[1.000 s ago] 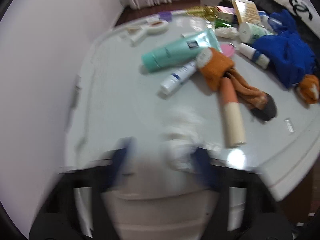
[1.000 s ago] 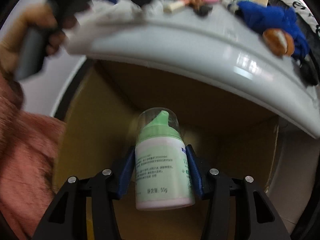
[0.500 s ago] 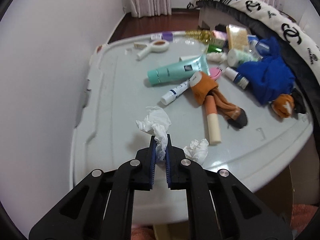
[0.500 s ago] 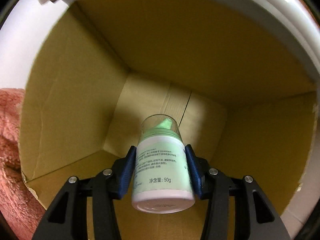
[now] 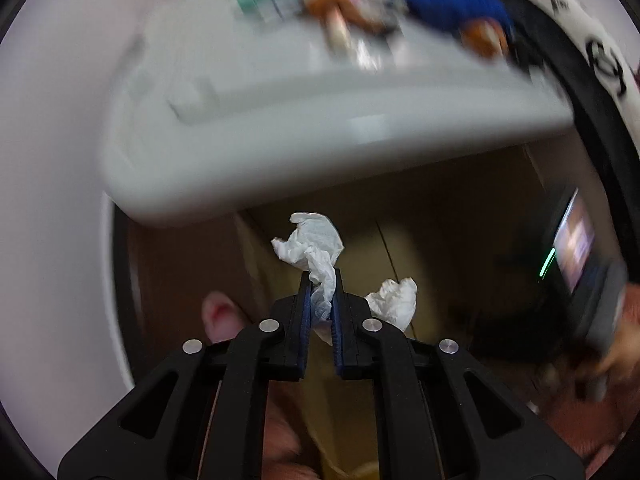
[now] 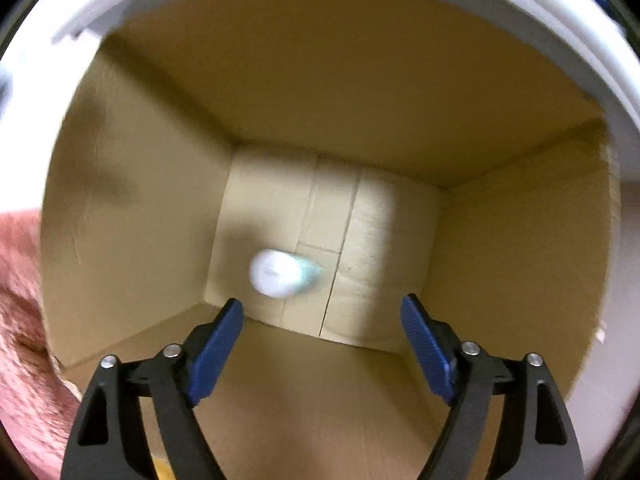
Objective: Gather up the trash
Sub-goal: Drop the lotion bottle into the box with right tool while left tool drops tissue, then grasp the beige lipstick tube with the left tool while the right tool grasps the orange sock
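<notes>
My left gripper is shut on a crumpled white tissue and holds it below the table edge, over the open cardboard box. A second bit of tissue hangs beside the right finger. My right gripper is open and empty above the cardboard box. The white and green lotion bottle is blurred, inside the box below the fingers, apart from them.
The white table overhangs the box, with blurred tubes, an orange sock and a blue cloth on top. The right hand with its gripper unit shows at the right. A pink sleeve is at the left.
My right gripper has opened and the lotion bottle has dropped into the box. My left gripper has carried the tissue off the table down over the box.
</notes>
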The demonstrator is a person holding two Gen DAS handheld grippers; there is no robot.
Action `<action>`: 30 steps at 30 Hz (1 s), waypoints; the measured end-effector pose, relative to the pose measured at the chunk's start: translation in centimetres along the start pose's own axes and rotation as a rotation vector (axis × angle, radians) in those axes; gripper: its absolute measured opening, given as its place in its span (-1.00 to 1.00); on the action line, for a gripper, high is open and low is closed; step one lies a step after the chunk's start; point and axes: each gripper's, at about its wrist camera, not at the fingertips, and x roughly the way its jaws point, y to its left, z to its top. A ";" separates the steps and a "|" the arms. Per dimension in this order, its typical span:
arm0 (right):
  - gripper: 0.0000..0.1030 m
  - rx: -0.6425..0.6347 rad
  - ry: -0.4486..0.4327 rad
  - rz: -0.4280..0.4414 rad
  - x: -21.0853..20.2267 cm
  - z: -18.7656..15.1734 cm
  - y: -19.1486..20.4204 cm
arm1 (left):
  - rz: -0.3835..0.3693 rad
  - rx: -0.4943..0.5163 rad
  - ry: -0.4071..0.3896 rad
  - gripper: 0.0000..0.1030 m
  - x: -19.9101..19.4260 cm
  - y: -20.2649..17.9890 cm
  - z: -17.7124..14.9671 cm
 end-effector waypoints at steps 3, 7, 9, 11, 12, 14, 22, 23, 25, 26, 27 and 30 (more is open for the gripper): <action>0.55 0.046 -0.083 -0.044 -2.0 0.4 -1.5 | 0.038 0.051 0.112 0.24 3.1 -1.4 -0.3; 0.55 0.092 -0.206 -0.115 -6.1 0.8 -3.5 | 0.153 0.084 0.109 0.69 4.5 -2.3 0.3; 0.55 0.107 -0.285 -0.117 -9.1 1.2 -4.4 | 0.151 0.099 0.036 0.69 2.7 -2.6 1.0; 0.61 0.108 -0.388 -0.140 -12.6 2.5 -5.5 | 0.144 0.121 -0.052 0.69 0.7 -2.9 2.9; 0.70 0.114 -0.423 -0.153 -13.6 3.3 -6.3 | 0.147 0.121 -0.090 0.70 0.0 -2.9 4.2; 0.78 0.157 -0.498 -0.190 -15.9 5.9 -8.4 | 0.157 0.093 -0.150 0.70 -1.0 -2.3 7.4; 0.77 0.243 -0.485 -0.251 -10.6 14.3 -12.6 | 0.189 -0.007 -0.194 0.73 2.4 -0.1 19.6; 0.69 0.237 -0.481 -0.270 -10.0 14.8 -12.6 | 0.198 -0.002 -0.183 0.73 3.1 -0.3 20.1; 0.52 0.220 -0.465 -0.272 -8.9 15.7 -12.4 | 0.237 0.006 -0.162 0.65 4.5 -1.0 21.3; 0.30 0.209 -0.443 -0.253 -8.2 16.2 -12.0 | 0.211 -0.004 -0.175 0.52 4.8 -1.0 21.5; 0.13 0.205 -0.426 -0.242 -7.7 16.7 -11.8 | 0.183 -0.015 -0.180 0.35 4.8 -0.9 21.6; -0.45 0.211 -0.429 -0.213 -7.8 16.9 -11.6 | 0.113 -0.053 -0.171 -0.62 4.1 -0.5 21.1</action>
